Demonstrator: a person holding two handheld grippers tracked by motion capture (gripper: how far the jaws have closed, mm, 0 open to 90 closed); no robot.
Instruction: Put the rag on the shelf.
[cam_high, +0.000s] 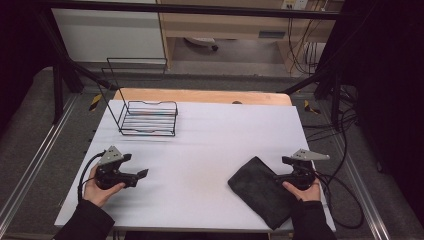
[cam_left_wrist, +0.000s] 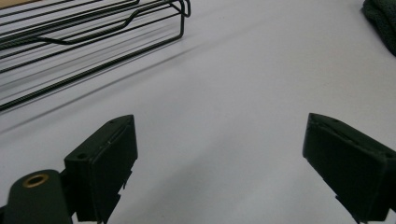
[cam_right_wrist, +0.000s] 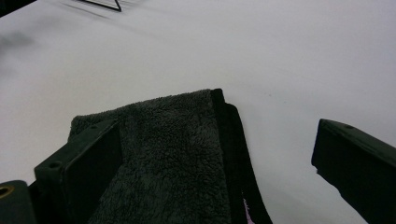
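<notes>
While the table lies white and broad under both your hands, take the dark folded towel as your landmark; it rests flat near the table's near right corner, and everything else is placed from it. The wire rack stands well apart from the towel, far across the table toward the back left; it is stiff and need not concern you yet. Your left gripper hovers well to the left of the towel with its jaws standing wide and nothing between them; your right gripper sits just at the towel's right edge, jaws also spread wide, the towel lying between them but not pinched. I judge the towel light, soft and limp; it will sag and unfold if you lift it by one layer; the fleecy pile should not slip in the pads. Take hold at the hemmed edge near the corner, catching all folded layers together; close firmly, since cloth compresses.
</notes>
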